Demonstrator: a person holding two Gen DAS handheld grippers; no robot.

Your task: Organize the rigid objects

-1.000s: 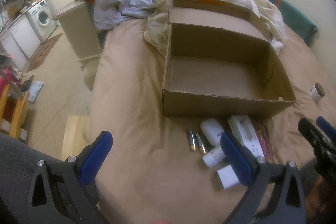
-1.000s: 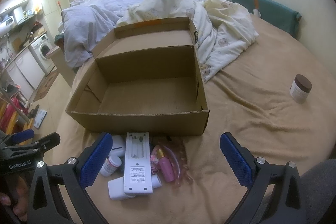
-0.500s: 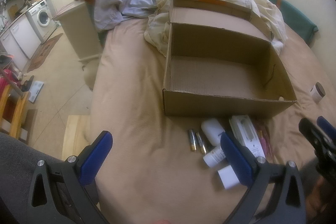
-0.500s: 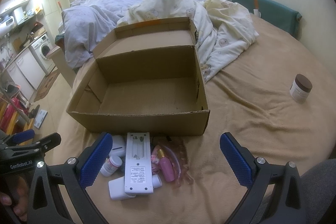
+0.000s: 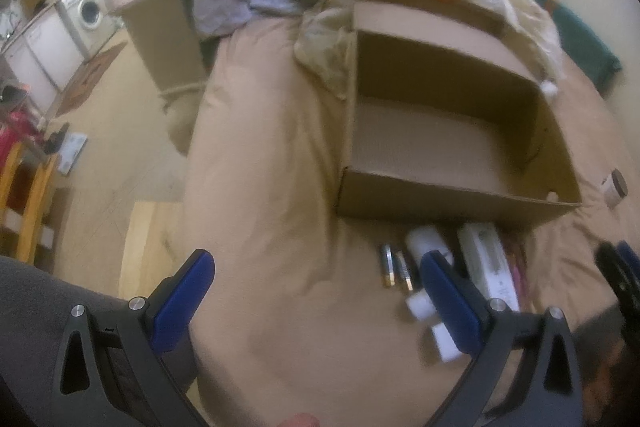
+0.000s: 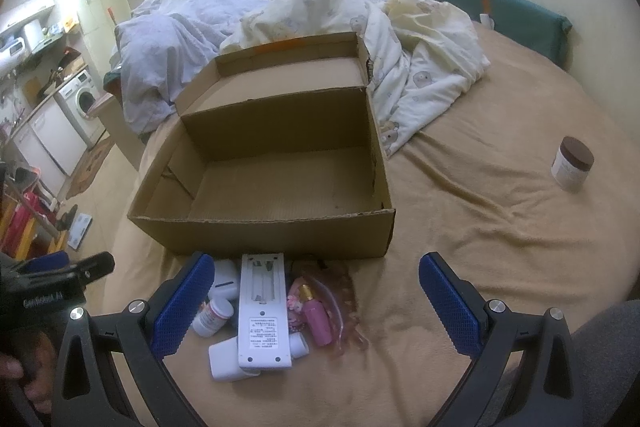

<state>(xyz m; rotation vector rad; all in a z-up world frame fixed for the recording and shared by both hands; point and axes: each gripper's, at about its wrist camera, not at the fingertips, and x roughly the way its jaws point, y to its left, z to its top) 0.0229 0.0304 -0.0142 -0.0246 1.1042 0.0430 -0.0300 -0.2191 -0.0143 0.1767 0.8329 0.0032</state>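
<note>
Right gripper (image 6: pixel 312 307) and left gripper (image 5: pixel 316 301), jaws apart, empty, near box (image 6: pixel 264 239); remote (image 6: pixel 262 311), bottles (image 6: pixel 214 313), batteries (image 5: pixel 394 267) just before box; jar (image 6: pixel 572 165) well right.

Two fisheye views look forward and down along gripper fingers, from low above a bed (image 6: pixel 500 227). The left wrist view, somewhat blurred, sits nearer the bed's left edge and faces an open cardboard box (image 5: pixel 452 195) at a slant, with floor and a washing machine (image 5: pixel 90 13) at its left. The right wrist view faces the same box (image 6: pixel 264 239) nearly head-on, and both share the small clutter, apparently including a remote control (image 6: pixel 262 311), just before it.
</note>
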